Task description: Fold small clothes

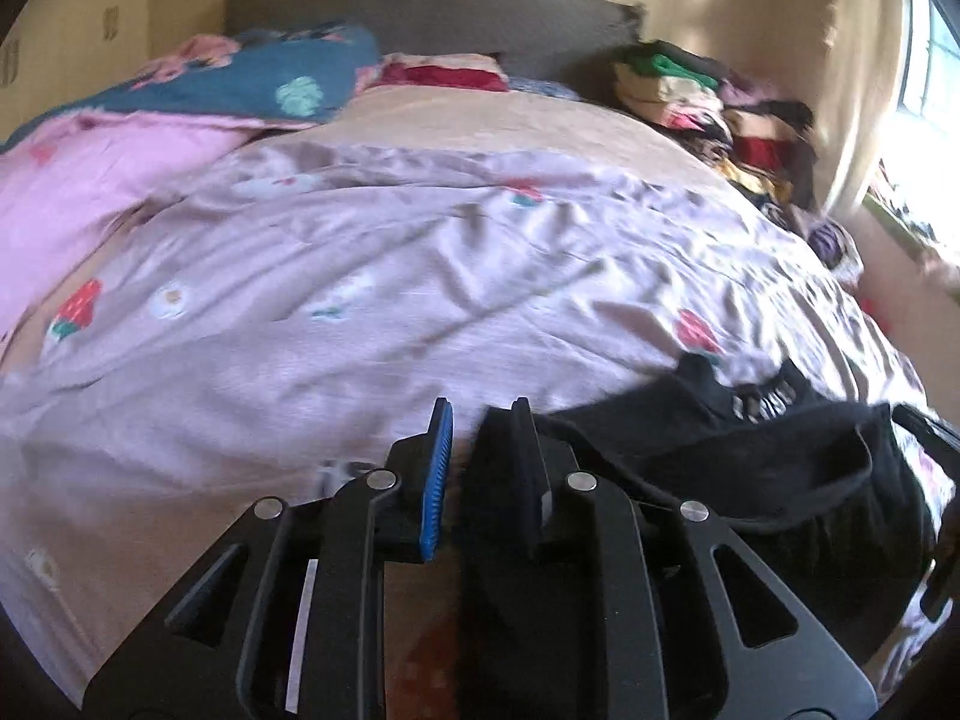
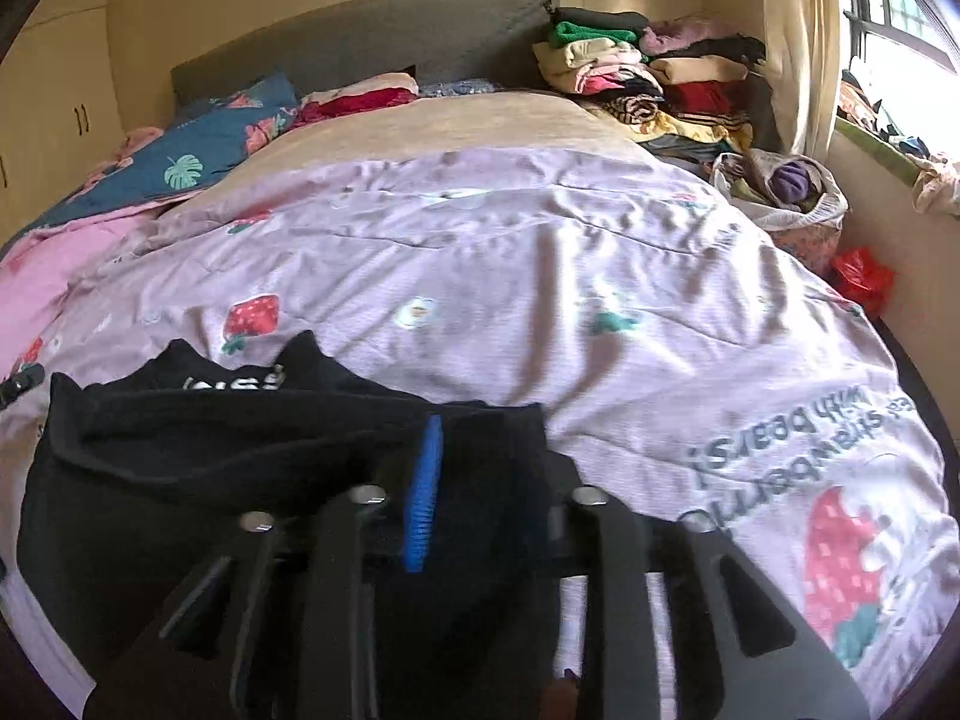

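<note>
A small black garment (image 1: 750,450) with white lettering lies on the lilac strawberry-print quilt (image 1: 390,300). In the left wrist view my left gripper (image 1: 480,420) has black cloth draped over its right finger and between the blue pads (image 1: 437,480), holding the garment's left edge. In the right wrist view the same black garment (image 2: 210,450) spreads to the left, and my right gripper (image 2: 480,438) is closed on its right edge; cloth covers the right finger. The garment hangs stretched between both grippers, just above the quilt.
A grey headboard (image 2: 390,24) stands at the back. A pile of folded clothes (image 2: 660,78) sits at the back right, a white bag (image 2: 792,192) of clothes beside it. A blue leaf-print pillow (image 2: 192,150) and pink blanket (image 1: 90,180) lie at the left. A window (image 2: 900,12) is on the right.
</note>
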### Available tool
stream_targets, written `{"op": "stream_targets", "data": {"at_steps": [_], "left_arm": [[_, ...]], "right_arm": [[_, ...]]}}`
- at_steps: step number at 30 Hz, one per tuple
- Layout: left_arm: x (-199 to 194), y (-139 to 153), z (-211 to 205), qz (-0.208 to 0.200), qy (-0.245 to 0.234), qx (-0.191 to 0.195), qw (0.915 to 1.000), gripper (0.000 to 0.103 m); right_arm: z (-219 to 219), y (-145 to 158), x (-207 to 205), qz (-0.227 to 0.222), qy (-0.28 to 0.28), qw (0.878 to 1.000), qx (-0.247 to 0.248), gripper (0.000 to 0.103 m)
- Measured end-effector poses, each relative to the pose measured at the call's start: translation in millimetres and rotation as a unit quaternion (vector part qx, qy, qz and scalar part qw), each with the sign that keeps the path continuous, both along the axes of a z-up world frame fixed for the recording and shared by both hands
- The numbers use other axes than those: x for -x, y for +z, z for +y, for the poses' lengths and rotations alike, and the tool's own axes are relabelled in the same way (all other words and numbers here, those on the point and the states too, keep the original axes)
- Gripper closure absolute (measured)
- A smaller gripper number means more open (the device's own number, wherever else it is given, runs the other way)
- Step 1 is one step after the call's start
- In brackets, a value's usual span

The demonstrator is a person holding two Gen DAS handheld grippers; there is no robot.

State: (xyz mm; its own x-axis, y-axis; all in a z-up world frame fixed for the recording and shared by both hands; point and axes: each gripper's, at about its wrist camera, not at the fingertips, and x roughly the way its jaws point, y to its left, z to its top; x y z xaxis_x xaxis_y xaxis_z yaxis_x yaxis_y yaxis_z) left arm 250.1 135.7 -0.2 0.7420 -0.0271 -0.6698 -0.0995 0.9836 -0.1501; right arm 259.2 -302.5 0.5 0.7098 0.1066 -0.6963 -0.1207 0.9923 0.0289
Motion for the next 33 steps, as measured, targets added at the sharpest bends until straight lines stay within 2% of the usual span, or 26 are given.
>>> {"op": "stream_targets", "data": {"at_steps": [1,3,5,6,9,13,15,17,19,20,22,23,33], "left_arm": [[1,1,4,0.001,-0.001,0.008,1.0000,0.086],[4,2,7,0.005,-0.013,0.013,0.9998,0.067],[7,3,7,0.007,-0.026,0.001,0.9996,0.064],[8,2,6,0.010,-0.033,0.000,0.9994,0.061],[8,-8,1,0.025,-0.050,-0.002,0.9984,0.060],[0,-29,-14,0.051,-0.088,-0.017,0.9947,0.060],[-5,-37,-18,0.054,-0.095,-0.010,0.9939,0.060],[-8,-41,-19,0.053,-0.096,-0.004,0.9940,0.060],[-9,-42,-20,0.051,-0.096,-0.003,0.9941,0.063],[-9,-42,-20,0.051,-0.098,0.001,0.9939,0.073],[-9,-40,-21,0.048,-0.095,-0.004,0.9943,0.083],[-8,-38,-22,0.046,-0.094,-0.007,0.9945,0.092],[3,-4,-11,0.005,-0.096,0.036,0.9947,0.096]], "right_arm": [[-4,1,1,0.000,-0.006,1.000,0.012,0.052],[-9,-1,0,0.008,0.000,1.000,0.015,0.051],[-11,-7,-4,0.027,0.012,1.000,0.005,0.048],[-11,-11,-7,0.034,0.014,0.999,0.002,0.048],[-8,-20,-12,0.046,0.018,0.999,-0.008,0.051],[-3,-20,-10,0.038,0.030,0.999,-0.005,0.086],[-4,-18,-8,0.032,0.029,0.999,-0.011,0.095],[-6,-15,-7,0.026,0.028,0.999,-0.017,0.096],[-7,-11,-4,0.018,0.029,0.999,-0.020,0.096],[-8,-9,-4,0.015,0.029,0.999,-0.022,0.096],[-10,-5,-2,0.010,0.028,0.999,-0.029,0.096],[-11,-3,-1,0.007,0.028,0.999,-0.032,0.096],[-41,17,4,-0.017,-0.001,0.993,-0.114,0.097]]}}
